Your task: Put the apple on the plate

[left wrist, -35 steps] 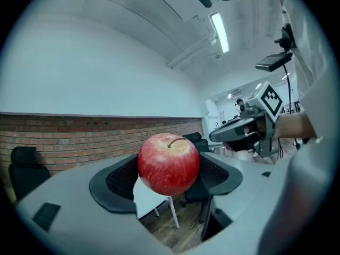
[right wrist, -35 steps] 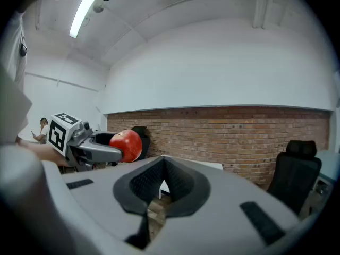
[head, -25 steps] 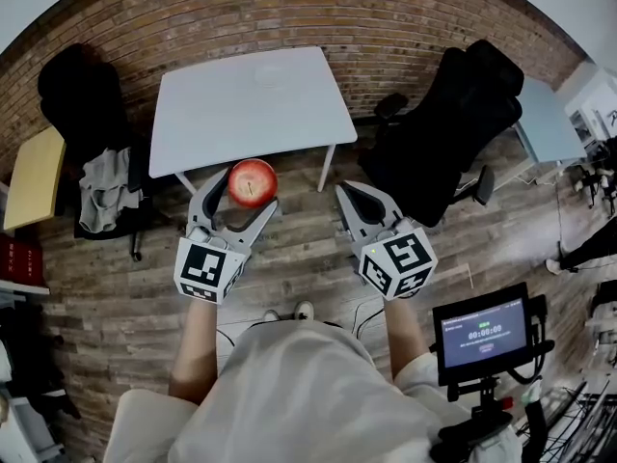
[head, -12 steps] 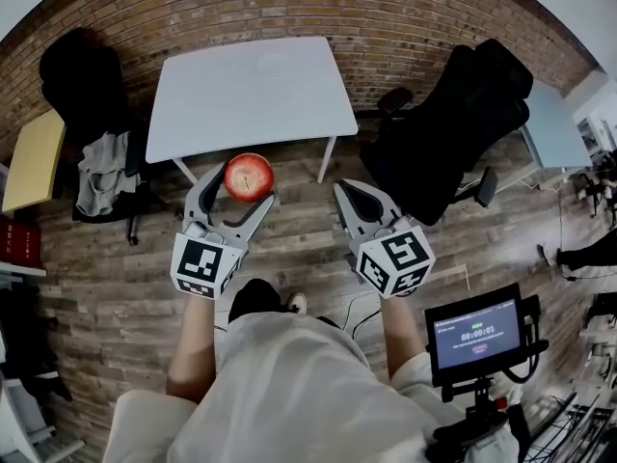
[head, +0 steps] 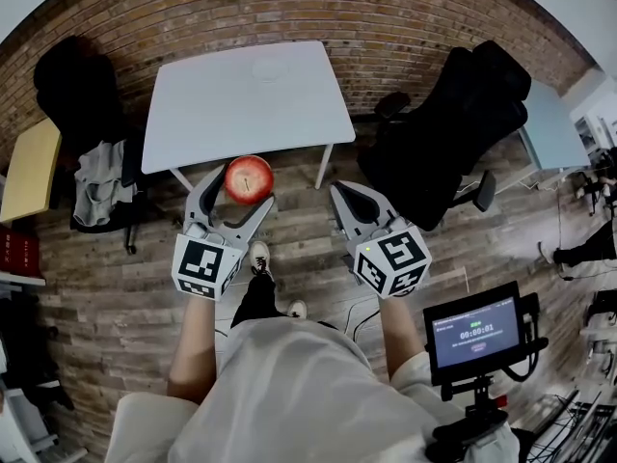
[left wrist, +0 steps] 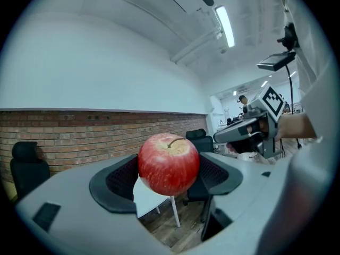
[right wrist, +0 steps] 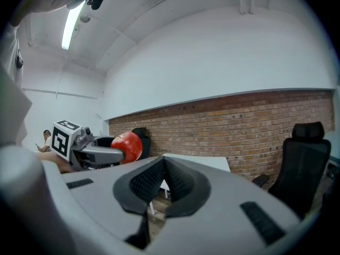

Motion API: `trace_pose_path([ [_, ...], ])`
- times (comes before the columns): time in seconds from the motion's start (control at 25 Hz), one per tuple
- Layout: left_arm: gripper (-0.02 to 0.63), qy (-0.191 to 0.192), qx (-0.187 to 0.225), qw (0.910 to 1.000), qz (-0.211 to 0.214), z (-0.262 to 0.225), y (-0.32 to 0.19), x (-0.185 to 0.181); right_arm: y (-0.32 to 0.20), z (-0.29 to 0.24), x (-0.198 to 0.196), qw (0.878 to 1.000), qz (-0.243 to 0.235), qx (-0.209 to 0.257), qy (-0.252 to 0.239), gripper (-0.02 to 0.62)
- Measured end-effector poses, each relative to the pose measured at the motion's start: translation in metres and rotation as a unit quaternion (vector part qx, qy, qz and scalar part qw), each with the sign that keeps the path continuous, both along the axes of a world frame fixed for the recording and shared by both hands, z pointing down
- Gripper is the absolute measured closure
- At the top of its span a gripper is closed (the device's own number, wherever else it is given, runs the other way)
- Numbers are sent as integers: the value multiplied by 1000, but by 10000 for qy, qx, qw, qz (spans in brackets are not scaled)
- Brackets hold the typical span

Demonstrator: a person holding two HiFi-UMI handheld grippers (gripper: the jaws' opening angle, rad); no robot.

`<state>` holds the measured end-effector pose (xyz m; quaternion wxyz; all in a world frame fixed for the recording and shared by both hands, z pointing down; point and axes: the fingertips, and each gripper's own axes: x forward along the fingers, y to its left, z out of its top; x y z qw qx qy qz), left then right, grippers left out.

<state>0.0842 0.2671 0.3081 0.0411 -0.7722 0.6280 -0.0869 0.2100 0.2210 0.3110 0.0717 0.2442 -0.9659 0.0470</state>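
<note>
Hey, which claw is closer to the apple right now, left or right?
Left. The left claw is shut on the apple, gripping it between its jaws. The right claw is shut with nothing in it, off to the apple's right and not touching it.

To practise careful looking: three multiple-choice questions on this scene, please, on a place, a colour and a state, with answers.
1. Where is the apple? A on the floor; B between the left gripper's jaws; C on a chair.
2. What colour is the table? A white; B black; C yellow.
3. How do the right gripper's jaws stand? A together, empty; B wide apart; C on a cup.
Answers: B, both jaws press it; A, its top is white; A, they meet, nothing between.
</note>
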Motion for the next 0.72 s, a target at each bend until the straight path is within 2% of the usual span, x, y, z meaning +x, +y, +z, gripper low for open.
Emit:
trace_pose_path([
  [0.16,241,58,-7,10000,9,3,-16,-16,-15,1,-14,10000,21,5,15,592],
  [0.36,241,133,-85,9999,63,11,-65,-56,-57,8,-54,9999,9,-77,127,592],
  [0.72,241,189,-76,9994,282,16,-84,-51,-66,6,-52,9998,137,1,139,592],
])
